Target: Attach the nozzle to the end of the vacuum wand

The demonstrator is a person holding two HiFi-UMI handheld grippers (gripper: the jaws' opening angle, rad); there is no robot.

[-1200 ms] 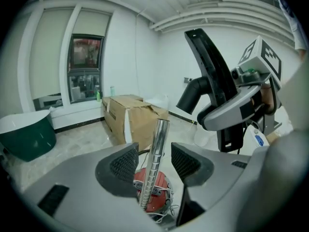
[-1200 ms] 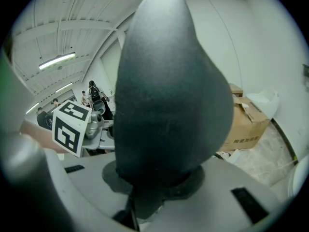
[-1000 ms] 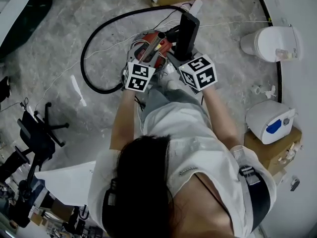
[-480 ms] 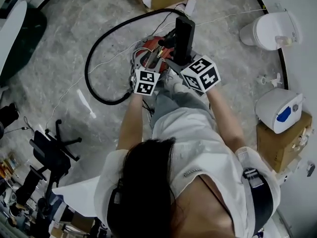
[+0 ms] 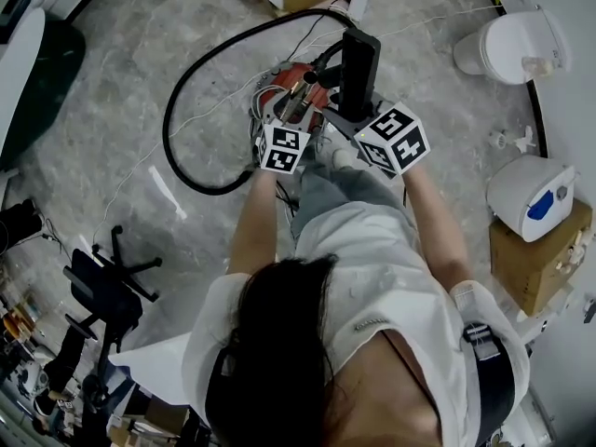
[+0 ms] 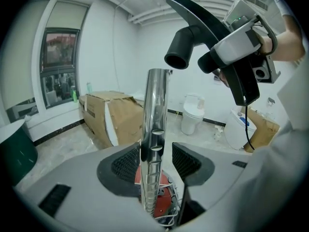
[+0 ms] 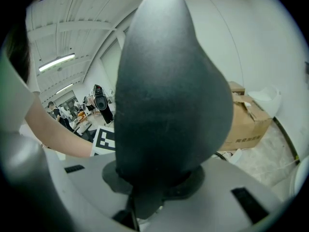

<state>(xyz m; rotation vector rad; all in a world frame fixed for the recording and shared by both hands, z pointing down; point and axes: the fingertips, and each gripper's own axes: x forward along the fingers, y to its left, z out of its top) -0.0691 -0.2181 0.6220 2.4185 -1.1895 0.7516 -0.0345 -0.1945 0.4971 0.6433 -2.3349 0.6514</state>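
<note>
Gripping the chrome wand (image 6: 155,124), the left tongs (image 6: 157,159) close narrowly on its shaft. The dark pads sit on either side of the tube, with only a sliver of space showing by the right-hand pad. In the left gripper view the wand's long axis runs almost straight up the middle of the frame. Its open end (image 6: 158,72) points upward and leans a touch to the right.

The right tongs (image 7: 159,178) hold the black nozzle (image 6: 203,23), clamped low on its body, which fills most of the right gripper view. Seen from the left tongs, the nozzle hangs in the upper right of the frame. Its long axis slants from upper left down to lower right, and its round socket (image 6: 176,59) opens down and to the left.

The coming move likely turns on this: the socket sits just above and to the right of the wand's open end, near it but apart, and the two axes are not yet in line. The right hand probably needs to tip the socket onto the wand's line and then push down along it.

In the head view both tongs work over the red vacuum body (image 5: 291,84) on the floor, with the black hose (image 5: 172,110) looping to the left.
</note>
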